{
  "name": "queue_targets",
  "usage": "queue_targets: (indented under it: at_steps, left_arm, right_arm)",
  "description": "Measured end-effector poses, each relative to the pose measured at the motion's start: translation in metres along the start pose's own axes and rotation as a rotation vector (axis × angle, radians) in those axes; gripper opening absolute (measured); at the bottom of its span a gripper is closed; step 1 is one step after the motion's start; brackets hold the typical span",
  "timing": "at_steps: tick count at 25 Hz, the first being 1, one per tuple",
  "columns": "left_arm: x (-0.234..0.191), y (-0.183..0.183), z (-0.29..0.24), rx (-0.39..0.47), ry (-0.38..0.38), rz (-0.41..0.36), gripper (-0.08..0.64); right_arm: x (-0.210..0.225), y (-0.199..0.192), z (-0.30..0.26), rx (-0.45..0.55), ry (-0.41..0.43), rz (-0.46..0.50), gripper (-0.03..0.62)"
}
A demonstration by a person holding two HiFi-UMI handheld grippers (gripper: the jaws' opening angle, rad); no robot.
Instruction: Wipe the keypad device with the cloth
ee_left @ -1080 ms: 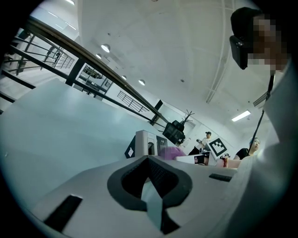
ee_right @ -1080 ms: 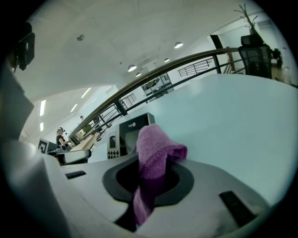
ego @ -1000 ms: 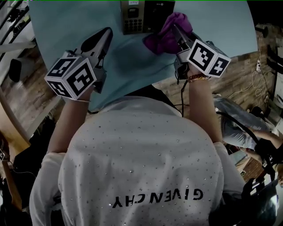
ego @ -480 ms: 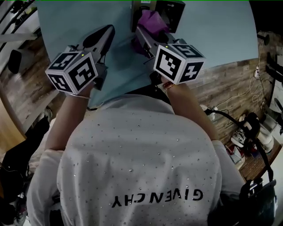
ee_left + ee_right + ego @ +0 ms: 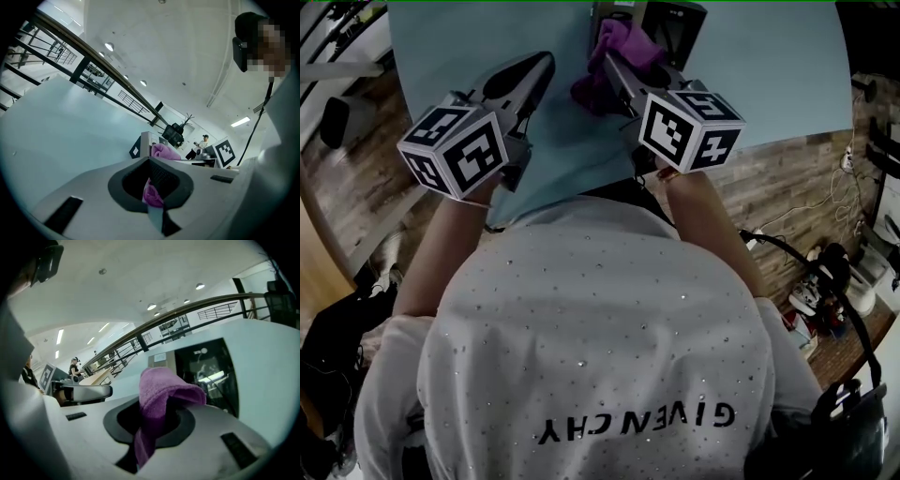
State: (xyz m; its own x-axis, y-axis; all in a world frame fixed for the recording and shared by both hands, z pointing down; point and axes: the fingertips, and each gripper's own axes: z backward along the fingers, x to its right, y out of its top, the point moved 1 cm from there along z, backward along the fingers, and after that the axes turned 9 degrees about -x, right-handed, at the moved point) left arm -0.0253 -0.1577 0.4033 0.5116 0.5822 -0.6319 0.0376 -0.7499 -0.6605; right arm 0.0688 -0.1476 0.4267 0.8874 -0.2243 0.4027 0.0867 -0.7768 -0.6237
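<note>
The keypad device (image 5: 677, 22) lies at the far side of the light blue table (image 5: 787, 66); only its dark right part shows, since the purple cloth (image 5: 617, 49) covers the keypad side. My right gripper (image 5: 607, 62) is shut on that cloth and presses it onto the device's left part. In the right gripper view the cloth (image 5: 164, 387) bulges out of the right gripper (image 5: 155, 405), with the device's black screen (image 5: 208, 373) just behind. My left gripper (image 5: 544, 64) hovers left of the device, shut and holding nothing. The left gripper view shows the left gripper (image 5: 150, 160), the device (image 5: 143, 143) edge-on and the cloth (image 5: 165, 151).
The table's near edge runs just under both grippers. Wooden floor (image 5: 787, 178) lies to the right with cables and gear (image 5: 830, 272). My own shoulders in a white shirt (image 5: 600, 328) fill the lower head view. A distant person (image 5: 75, 366) stands in the hall.
The right gripper has carried the cloth leftward from the device's right side onto its keypad part. The left gripper has stayed about where it was.
</note>
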Motion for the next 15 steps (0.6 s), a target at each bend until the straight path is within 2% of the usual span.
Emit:
queue_targets:
  at_steps: [15]
  left_arm:
    - [0.005, 0.01, -0.013, 0.0, -0.038, -0.006, 0.0]
  right_arm:
    - [0.078, 0.003, 0.049, 0.065, -0.221, -0.089, 0.046]
